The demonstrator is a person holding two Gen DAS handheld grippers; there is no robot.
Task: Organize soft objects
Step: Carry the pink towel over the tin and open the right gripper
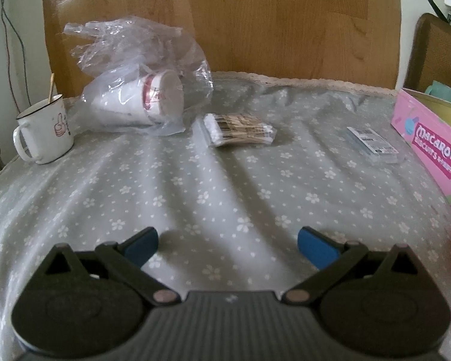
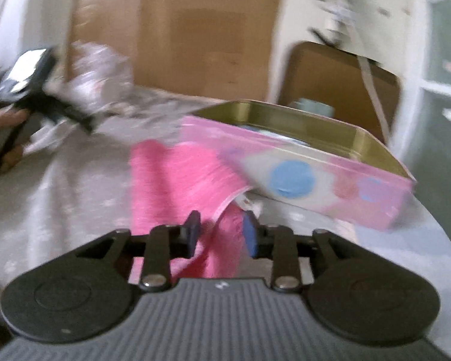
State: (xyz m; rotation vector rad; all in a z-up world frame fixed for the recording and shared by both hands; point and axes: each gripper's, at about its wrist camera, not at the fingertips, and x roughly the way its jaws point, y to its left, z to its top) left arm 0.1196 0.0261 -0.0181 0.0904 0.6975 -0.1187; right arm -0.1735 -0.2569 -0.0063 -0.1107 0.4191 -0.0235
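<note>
Left wrist view only: mug [image 1: 45, 132], bagged cups [image 1: 141, 102], cotton swabs [image 1: 240, 129], flat packet [image 1: 372, 146] on tabletop [image 1: 225, 195]; left gripper [image 1: 228, 245] jaws wide open, empty. Right view only: pink towel [image 2: 180, 180] beside macaron tin [image 2: 330, 180], right gripper [image 2: 222, 234] jaws narrow, towel fold between, grip unclear.

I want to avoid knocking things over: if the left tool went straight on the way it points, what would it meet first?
Probably only the bare tablecloth; beyond that, the cotton swab packet. Depth is uncertain.

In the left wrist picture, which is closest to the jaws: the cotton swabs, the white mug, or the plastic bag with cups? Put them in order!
1. Cotton swabs, middle of the table.
2. White mug, left edge.
3. Plastic bag with cups, back left; close to the mug's distance, hard to call.
</note>
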